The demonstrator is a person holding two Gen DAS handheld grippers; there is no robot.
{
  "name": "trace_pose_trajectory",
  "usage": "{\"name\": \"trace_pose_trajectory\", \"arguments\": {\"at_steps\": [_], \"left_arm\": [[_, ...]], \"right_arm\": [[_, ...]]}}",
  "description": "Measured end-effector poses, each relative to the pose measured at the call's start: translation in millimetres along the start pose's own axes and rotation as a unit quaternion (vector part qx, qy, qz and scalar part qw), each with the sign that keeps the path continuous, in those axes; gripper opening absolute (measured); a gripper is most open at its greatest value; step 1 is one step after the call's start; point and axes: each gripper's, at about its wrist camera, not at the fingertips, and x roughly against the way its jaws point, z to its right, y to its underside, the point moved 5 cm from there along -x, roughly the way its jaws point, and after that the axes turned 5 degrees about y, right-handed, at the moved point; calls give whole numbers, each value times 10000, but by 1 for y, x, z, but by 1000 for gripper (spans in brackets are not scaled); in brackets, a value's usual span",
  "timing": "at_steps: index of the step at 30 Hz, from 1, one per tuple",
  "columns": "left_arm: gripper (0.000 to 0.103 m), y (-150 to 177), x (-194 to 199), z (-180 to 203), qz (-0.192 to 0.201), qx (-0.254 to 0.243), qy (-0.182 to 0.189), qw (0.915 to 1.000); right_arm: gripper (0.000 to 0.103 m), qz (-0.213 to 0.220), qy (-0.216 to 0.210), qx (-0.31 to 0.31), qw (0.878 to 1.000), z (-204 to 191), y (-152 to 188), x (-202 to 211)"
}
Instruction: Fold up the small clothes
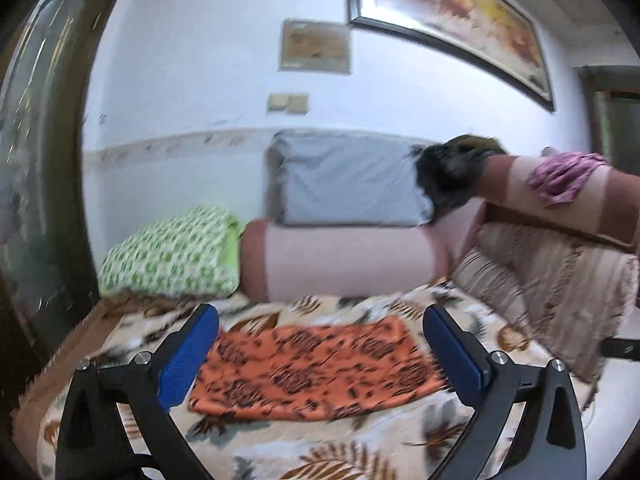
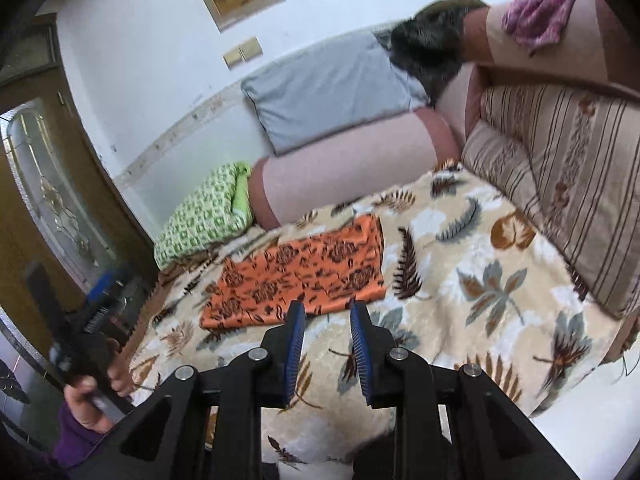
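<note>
An orange cloth with black flower print lies flat and folded into a rectangle on the leaf-patterned blanket. My left gripper is wide open and empty, its blue pads on either side of the cloth, just above it. In the right wrist view the same cloth lies ahead of my right gripper, which is open with a narrow gap and empty, just short of the cloth's near edge. The left gripper shows blurred at the far left, in a hand.
A green patterned pillow, a pink bolster and a grey pillow lie at the head of the bed. Striped cushions line the right side. A purple cloth and dark cloth hang on the headboard. A wooden door stands left.
</note>
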Motion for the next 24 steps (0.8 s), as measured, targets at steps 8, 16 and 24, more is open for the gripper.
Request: {"name": "trace_pose_trajectory", "arguments": {"at_steps": [8,16,24], "left_arm": [[103,-25,31,15,-15,-5,424,9991],[103,-35,48,-13,183,18,-230,9996],[103,-9,46,-66,151,125,-910,9957]], "right_arm": [[70,338,-4,-115,9994,-6,-16,25],[74,288,-8,-201,9994,-21,-29,17],[74,-306,-453,-514,9972,-38,-9,-71]]}}
